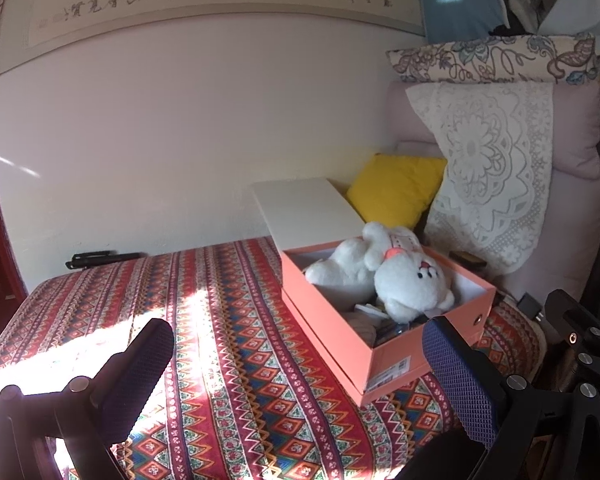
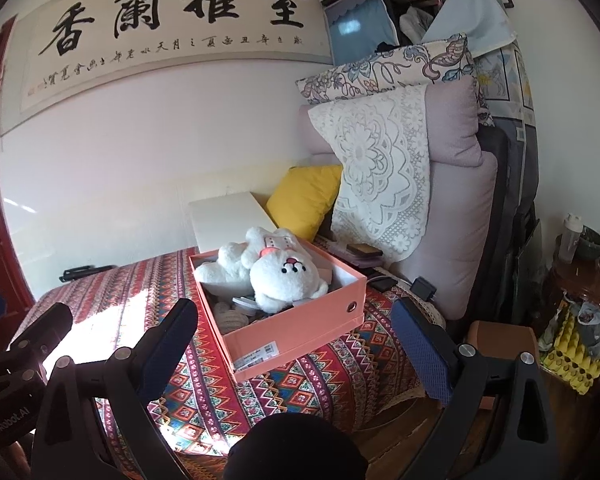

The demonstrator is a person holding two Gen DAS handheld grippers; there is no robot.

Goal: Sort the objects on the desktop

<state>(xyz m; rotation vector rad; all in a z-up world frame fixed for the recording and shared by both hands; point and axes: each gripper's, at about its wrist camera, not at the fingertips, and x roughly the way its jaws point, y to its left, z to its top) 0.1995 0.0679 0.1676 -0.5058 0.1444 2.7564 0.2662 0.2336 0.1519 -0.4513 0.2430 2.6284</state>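
An open pink box (image 1: 336, 330) (image 2: 300, 332) stands on the patterned cloth (image 1: 228, 320) (image 2: 140, 292), its white lid (image 1: 308, 208) (image 2: 232, 216) tipped up behind it. A white plush toy (image 1: 396, 276) (image 2: 276, 272) lies on top of several small items inside. My left gripper (image 1: 300, 364) hangs open in front of the box, nothing between its fingers. My right gripper (image 2: 296, 340) is also open and empty, its fingers framing the box's near end. The left gripper (image 2: 40, 332) shows at the left edge of the right wrist view.
A yellow cushion (image 1: 396, 188) (image 2: 304, 200) and a pink backrest with a lace cover (image 1: 488, 176) (image 2: 380, 176) stand behind the box. A black pen (image 1: 100, 258) (image 2: 84, 271) lies by the wall. Small dark devices (image 2: 422, 288) lie right of the box. A cluttered side table (image 2: 580, 280) stands far right.
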